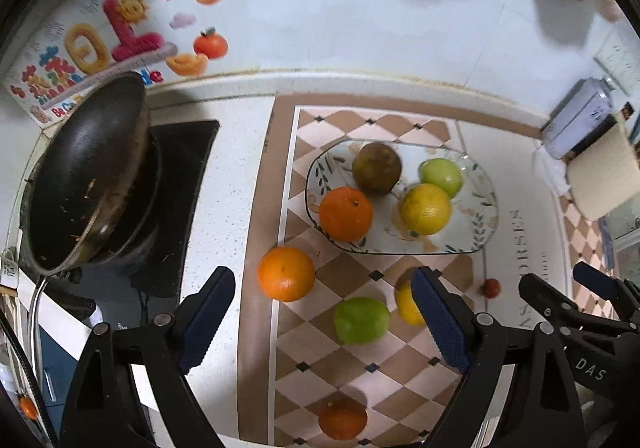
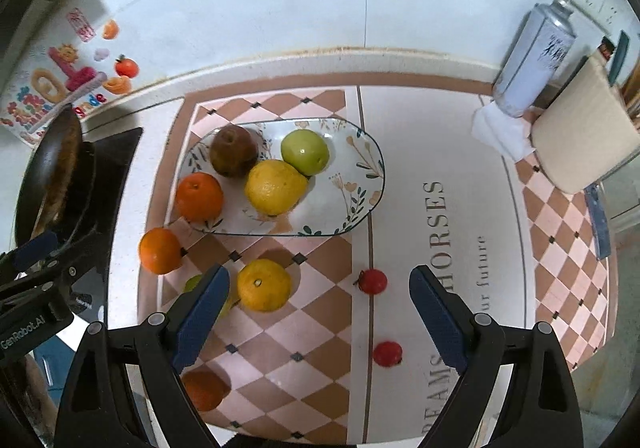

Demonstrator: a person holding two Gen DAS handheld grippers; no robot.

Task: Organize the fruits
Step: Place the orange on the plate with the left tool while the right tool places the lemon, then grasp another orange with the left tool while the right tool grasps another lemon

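Observation:
An oval floral plate on the checkered mat holds a brown fruit, a green apple, a yellow citrus and an orange. Loose on the mat lie an orange, a green apple, a yellow citrus, another orange and two small red fruits. My left gripper is open and empty above the loose green apple. My right gripper is open and empty above the red fruits.
A dark wok sits on a black stove at the left. A spray can, white tissue and a beige pad stand at the back right. The tiled wall with stickers is behind.

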